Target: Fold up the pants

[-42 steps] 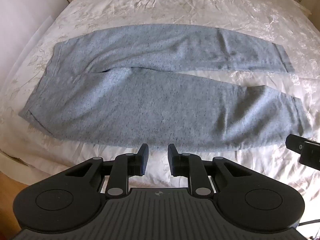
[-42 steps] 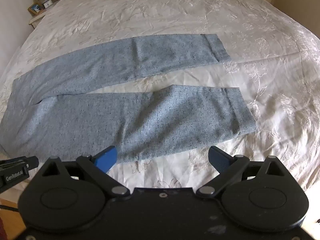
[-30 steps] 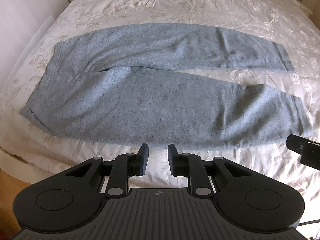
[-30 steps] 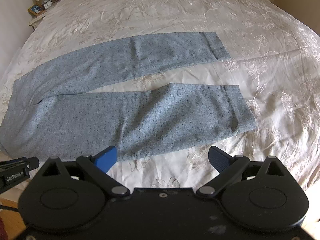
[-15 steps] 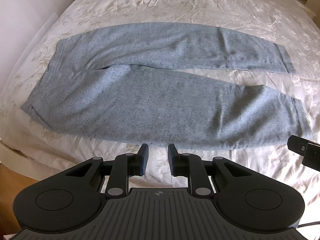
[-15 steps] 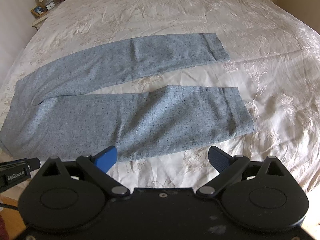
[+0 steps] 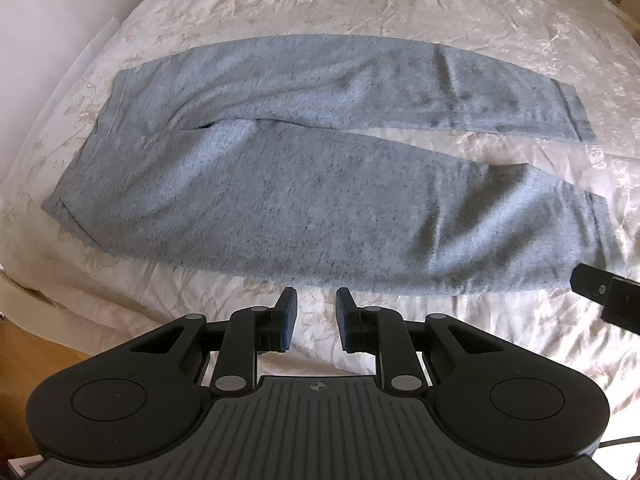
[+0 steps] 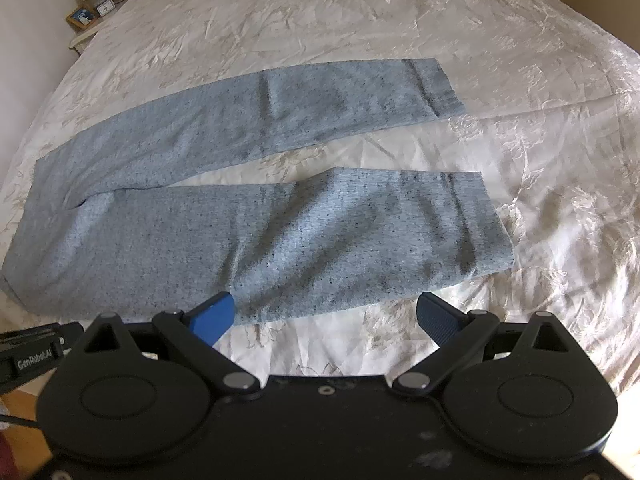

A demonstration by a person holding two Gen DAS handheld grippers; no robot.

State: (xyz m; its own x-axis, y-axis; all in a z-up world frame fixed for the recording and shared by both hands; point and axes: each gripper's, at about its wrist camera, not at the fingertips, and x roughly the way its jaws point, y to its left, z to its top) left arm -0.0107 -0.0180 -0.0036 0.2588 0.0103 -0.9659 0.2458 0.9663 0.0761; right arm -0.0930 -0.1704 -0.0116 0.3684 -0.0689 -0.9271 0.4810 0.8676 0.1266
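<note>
We see a bed (image 7: 400,4) under a cream floral cover, and grey pants (image 7: 304,200) spread flat across it near its front edge, waistband toward the left edge, both legs running rightward and parted at the cuffs. Our left hand-held gripper (image 7: 313,312) hovers at the front edge, jaws narrowly parted, holding nothing. Our right hand-held gripper (image 8: 326,314) gapes wide, empty; its left fingertip seems just over the near leg's hem.
</note>
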